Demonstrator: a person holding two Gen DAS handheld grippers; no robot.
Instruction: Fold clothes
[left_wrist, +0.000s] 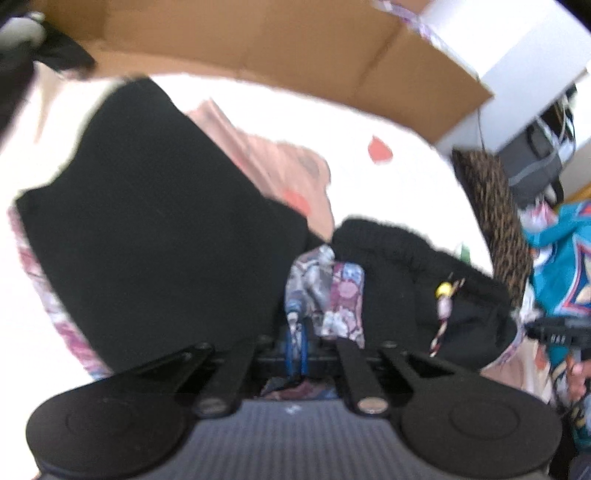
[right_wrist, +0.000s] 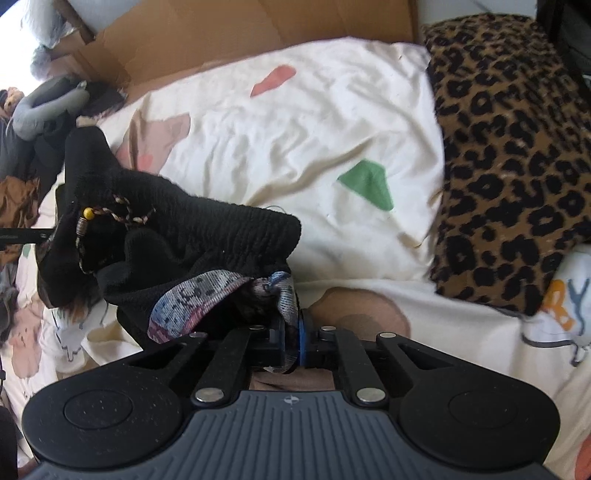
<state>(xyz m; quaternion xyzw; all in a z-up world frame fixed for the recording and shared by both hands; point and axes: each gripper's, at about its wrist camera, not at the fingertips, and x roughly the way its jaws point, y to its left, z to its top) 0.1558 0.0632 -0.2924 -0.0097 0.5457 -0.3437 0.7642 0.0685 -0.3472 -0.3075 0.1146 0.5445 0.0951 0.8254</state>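
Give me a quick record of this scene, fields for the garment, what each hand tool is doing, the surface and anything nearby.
garment: black shorts with patterned lining, beaded drawstring
left tongs: shut on the shorts' patterned edge
right tongs: shut on the shorts' edge
surface: white bedsheet with coloured patches
nearby: leopard pillow, cardboard, teal jersey

garment (right_wrist: 177, 229) – black, print lining | pillow (right_wrist: 513, 155) – leopard | sheet (right_wrist: 295, 147) – cream

One black garment (right_wrist: 177, 229), one leopard pillow (right_wrist: 509, 155), two grippers (right_wrist: 295, 343)
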